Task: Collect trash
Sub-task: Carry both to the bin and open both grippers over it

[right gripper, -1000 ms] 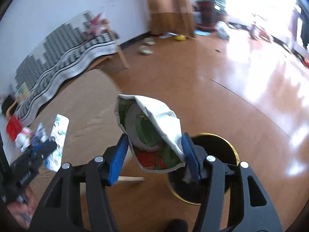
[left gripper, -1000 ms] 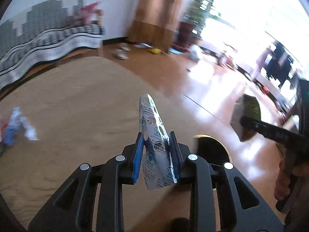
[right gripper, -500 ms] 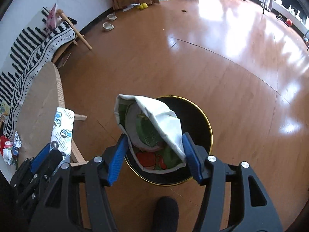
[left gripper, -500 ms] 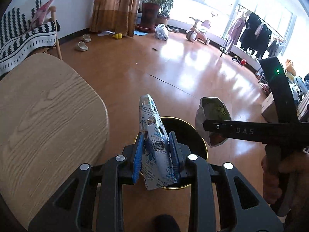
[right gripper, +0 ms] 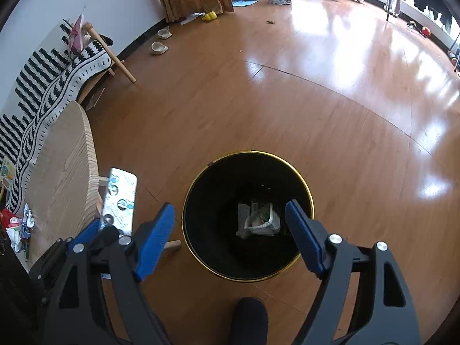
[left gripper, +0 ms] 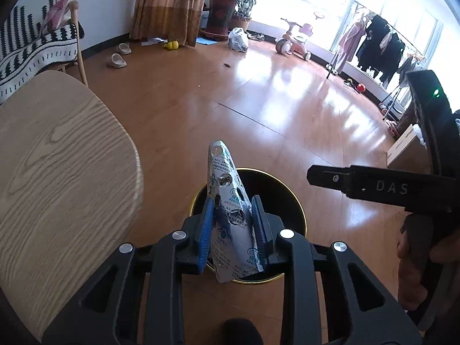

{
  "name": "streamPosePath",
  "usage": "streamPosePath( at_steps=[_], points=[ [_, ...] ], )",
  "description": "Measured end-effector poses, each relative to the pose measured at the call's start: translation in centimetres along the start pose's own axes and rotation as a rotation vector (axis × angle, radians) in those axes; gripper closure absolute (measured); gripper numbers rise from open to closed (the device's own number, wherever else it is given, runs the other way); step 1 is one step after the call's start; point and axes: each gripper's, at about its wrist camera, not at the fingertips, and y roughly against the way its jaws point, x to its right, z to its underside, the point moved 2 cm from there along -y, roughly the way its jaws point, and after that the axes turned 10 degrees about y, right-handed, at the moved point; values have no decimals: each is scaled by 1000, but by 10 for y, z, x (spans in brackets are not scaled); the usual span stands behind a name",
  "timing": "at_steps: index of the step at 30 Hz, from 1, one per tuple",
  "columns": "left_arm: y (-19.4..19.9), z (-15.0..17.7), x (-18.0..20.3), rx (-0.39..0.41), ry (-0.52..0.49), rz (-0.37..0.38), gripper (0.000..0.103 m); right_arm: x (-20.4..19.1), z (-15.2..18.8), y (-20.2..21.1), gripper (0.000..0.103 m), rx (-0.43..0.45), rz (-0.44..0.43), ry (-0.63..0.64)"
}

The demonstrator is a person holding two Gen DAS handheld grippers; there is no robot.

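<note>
left gripper [left gripper: 233, 224] is clamping a flat blue-and-white printed foil wrapper [left gripper: 227, 201] between its blue ribbed pads, wrapper standing upright and creased to a point at 12 o'clock. right under and just past it the round black trash bin [left gripper: 299, 215] with its thin gold rim is sitting on the floor [left gripper: 244, 92].

right gripper [right gripper: 230, 230] is hanging spread wide, released, gripping nothing, centred over the bin mouth. in the right wrist view a crumpled white-and-green snack bag [right gripper: 258, 220] is lying at the bottom of the bin, so that piece looks dropped. the left gripper with its wrapper is showing at 9 o'clock of the bin, beside the rim and not over the opening in that view.

step in hand, as i judge it: one piece binned, the wrapper next. the next move is calling for shifting the left gripper over the opening, then letting go; the wrapper is light, stiff foil and may flutter or catch the rim if released off-centre.

outward: the pale wood-grain table [left gripper: 57, 172], rounded edge, at 9 o'clock; more crumpled red and white scraps [right gripper: 17, 227] are sitting on its far left end, so collecting is not finished. glossy orange-brown plank floor, striped black-and-white throw [right gripper: 43, 92] at 10 o'clock.
</note>
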Motion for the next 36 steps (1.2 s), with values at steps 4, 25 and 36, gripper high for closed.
streamPosePath(
  at_steps=[4, 25, 36],
  points=[
    [-15, 4, 6, -30, -8, 9, 77, 5, 0, 6, 26, 21, 6, -24],
    [-6, -6, -3, 1, -26, -21, 25, 0, -4, 29, 25, 105, -29, -51],
    [124, -20, -123, 174, 75, -215, 12, -151, -19, 36, 19, 136, -173, 191]
  ],
)
